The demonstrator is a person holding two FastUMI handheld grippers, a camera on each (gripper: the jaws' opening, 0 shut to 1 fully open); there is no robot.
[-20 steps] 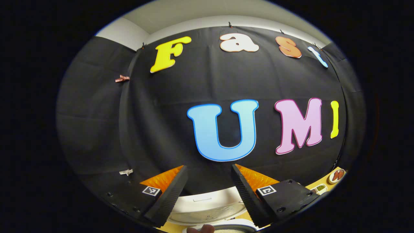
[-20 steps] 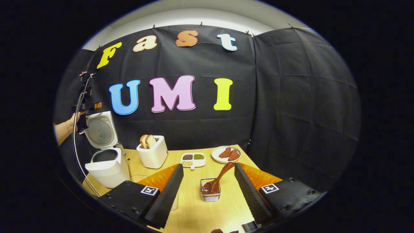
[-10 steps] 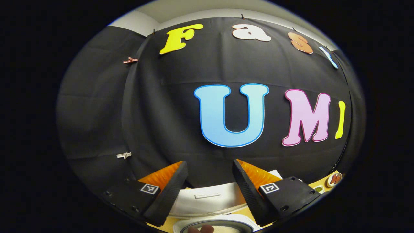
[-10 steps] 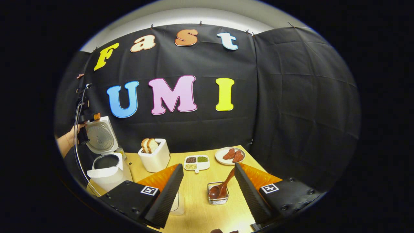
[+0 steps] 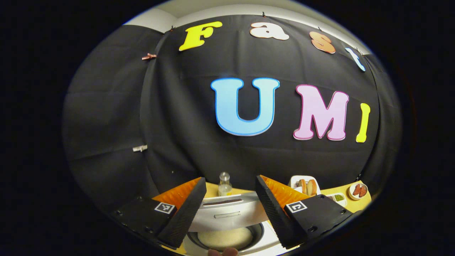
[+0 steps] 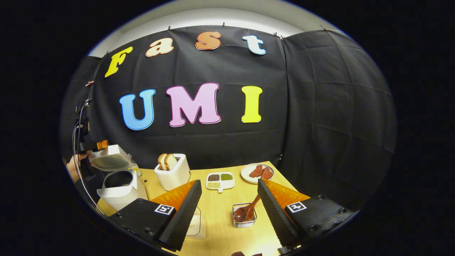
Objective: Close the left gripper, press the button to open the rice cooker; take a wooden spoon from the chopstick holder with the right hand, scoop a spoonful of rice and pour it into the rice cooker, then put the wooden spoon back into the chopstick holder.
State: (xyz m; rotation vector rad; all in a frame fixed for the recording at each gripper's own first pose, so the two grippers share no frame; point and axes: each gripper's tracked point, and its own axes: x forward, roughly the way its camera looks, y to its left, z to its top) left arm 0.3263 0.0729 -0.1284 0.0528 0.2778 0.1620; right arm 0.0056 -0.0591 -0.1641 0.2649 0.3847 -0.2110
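The white rice cooker stands at the table's left end, its lid tilted about halfway down. The left gripper, held by a hand, rests at the lid's top edge. In the left gripper view that gripper is open, with the lid between and below its fingers and the pot of pale rice under it. The brown wooden spoon leans in a small wire holder. My right gripper hangs open above and short of the holder, nothing in it.
On the wooden table stand a white toaster with bread, a divided dish of grains and a plate of meat slices. A clear cup shows behind my right gripper's left finger. A small bottle stands behind the cooker.
The cooker lid has swung down from upright to about half lowered, and the left gripper came down with it. The right gripper has shifted only slightly.
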